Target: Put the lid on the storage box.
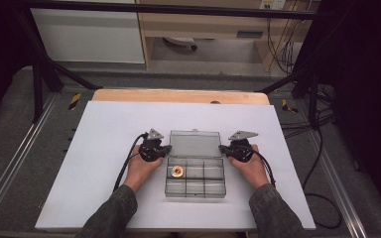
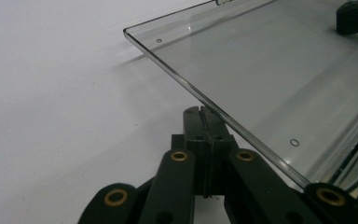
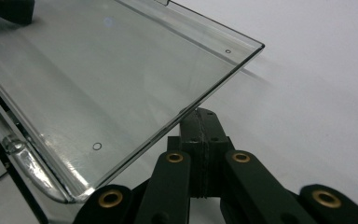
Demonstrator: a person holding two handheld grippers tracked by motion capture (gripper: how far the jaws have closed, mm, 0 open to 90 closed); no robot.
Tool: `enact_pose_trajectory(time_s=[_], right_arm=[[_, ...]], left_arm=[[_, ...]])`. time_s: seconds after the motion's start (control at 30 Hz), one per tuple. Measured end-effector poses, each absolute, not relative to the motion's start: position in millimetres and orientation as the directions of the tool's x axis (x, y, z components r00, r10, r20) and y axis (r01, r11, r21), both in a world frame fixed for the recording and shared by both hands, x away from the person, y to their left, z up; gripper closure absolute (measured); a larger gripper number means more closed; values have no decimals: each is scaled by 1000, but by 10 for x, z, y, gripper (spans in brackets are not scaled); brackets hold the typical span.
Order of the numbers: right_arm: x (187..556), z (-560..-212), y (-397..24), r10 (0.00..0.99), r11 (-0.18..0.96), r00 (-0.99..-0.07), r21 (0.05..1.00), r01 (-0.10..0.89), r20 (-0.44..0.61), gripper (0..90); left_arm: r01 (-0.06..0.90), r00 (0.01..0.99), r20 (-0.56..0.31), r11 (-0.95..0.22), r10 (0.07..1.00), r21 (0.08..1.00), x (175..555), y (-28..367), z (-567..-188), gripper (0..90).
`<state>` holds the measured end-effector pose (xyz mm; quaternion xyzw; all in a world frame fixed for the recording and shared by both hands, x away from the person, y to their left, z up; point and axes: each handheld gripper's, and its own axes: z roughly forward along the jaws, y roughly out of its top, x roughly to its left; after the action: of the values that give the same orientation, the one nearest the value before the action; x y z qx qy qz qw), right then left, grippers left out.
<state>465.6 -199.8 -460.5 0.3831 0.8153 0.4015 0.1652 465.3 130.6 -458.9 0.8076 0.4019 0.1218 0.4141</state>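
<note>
A clear plastic compartment box [image 1: 195, 187] sits mid-table with its lid [image 1: 195, 144] swung back and tilted up. A small round gold piece [image 1: 177, 171] lies in the box's back left compartment. My left gripper [image 1: 168, 148] is at the lid's left edge, jaws shut with nothing between them. In the left gripper view the shut tips [image 2: 204, 116] lie just under the lid [image 2: 270, 70] rim. My right gripper [image 1: 222, 148] mirrors it at the lid's right edge, also shut and holding nothing. The right gripper view has its tips [image 3: 200, 116] below the lid [image 3: 112, 70] edge.
A white sheet [image 1: 104, 148] covers the table, with a wooden edge [image 1: 178, 95] at the back. Black frame bars [image 1: 39, 79] stand at the back left and right. Cables [image 1: 322, 163] trail off the right side.
</note>
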Motion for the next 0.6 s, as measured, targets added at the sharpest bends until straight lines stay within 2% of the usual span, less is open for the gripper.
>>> enact_pose_trajectory(time_s=[0.6], right_arm=[[4627, -4594, -2008, 764, 349, -644, 811, 469, 43, 900]], left_arm=[[531, 651, -150, -305, 745, 790, 4680, 1325, -4574, 900]])
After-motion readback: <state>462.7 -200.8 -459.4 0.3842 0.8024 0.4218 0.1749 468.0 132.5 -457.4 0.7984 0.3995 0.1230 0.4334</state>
